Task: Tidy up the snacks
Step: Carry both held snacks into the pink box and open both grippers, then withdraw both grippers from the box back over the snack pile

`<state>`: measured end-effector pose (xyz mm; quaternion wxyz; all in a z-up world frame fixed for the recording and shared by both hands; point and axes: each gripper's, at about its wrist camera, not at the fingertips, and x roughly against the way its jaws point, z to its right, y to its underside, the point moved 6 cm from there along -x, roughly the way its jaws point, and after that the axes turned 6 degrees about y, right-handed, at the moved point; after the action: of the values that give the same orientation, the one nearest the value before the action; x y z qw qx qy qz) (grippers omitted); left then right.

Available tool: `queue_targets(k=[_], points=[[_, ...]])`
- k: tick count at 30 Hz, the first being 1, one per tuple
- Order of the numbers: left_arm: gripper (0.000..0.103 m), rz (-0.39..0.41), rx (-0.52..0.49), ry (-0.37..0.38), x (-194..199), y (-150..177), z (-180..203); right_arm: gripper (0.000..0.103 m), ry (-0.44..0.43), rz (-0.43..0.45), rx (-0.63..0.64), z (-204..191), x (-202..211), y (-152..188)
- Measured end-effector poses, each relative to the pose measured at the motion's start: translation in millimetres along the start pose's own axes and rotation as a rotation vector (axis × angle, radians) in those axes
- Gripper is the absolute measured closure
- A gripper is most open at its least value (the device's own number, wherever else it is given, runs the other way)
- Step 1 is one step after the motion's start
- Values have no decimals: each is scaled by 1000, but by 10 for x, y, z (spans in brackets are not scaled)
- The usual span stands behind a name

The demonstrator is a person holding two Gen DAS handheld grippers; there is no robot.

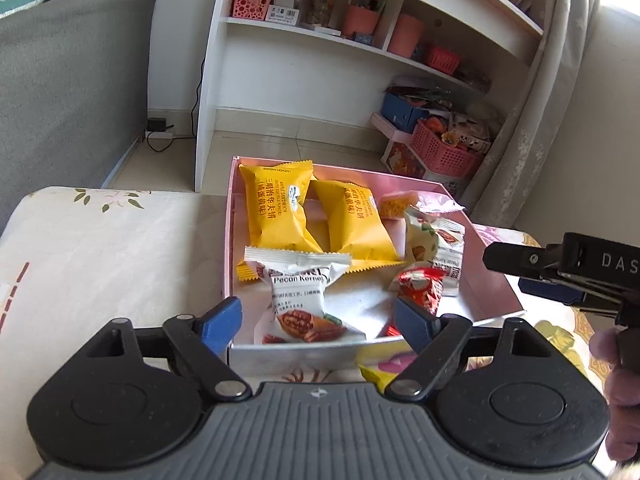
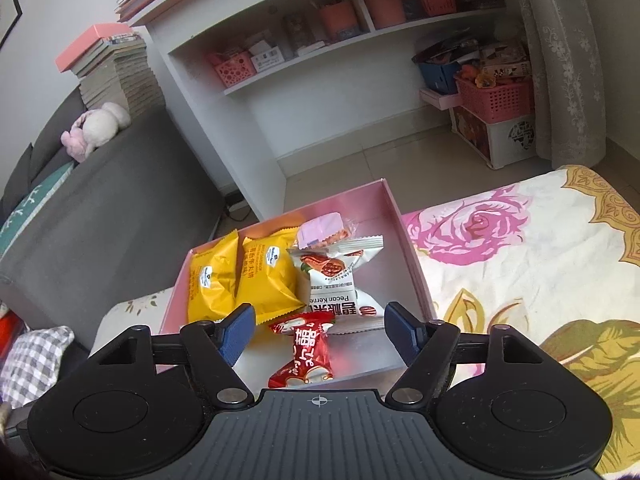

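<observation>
Left wrist view: your left gripper (image 1: 320, 320) is spread wide, nothing pinched, hanging over the near wall of the pink box (image 1: 229, 240). A white pecan kernel packet (image 1: 304, 300) lies in the box between the pads, untouched. Two yellow waffle packets (image 1: 276, 208) lean at the back left, a second pecan packet (image 1: 434, 244) stands on the right, a red candy (image 1: 420, 286) just in front of it. Your right gripper (image 1: 560, 276) enters from the right edge.

Right wrist view: your right gripper (image 2: 320, 334) is spread too, empty, over the box's near edge. The red candy (image 2: 306, 350) lies loose between its pads, beside the pecan packet (image 2: 340, 280). The box sits on a floral cloth (image 2: 520, 260).
</observation>
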<state>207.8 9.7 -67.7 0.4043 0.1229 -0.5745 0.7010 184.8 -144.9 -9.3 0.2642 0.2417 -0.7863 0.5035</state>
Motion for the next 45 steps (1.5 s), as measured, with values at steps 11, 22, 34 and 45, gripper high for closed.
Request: queue_targets(k=[11, 22, 34, 45], points=[[1, -28, -30, -20, 378, 110, 114, 13, 6, -12, 70, -30, 461, 92], [0, -105, -31, -51, 633, 427, 194, 7, 45, -17, 206, -25, 808, 417], [0, -137, 40, -56, 592, 781, 205, 4, 42, -18, 259, 89, 924, 851], [4, -141, 166, -78, 383, 963, 285, 4, 86, -79, 326, 414, 850, 1169]])
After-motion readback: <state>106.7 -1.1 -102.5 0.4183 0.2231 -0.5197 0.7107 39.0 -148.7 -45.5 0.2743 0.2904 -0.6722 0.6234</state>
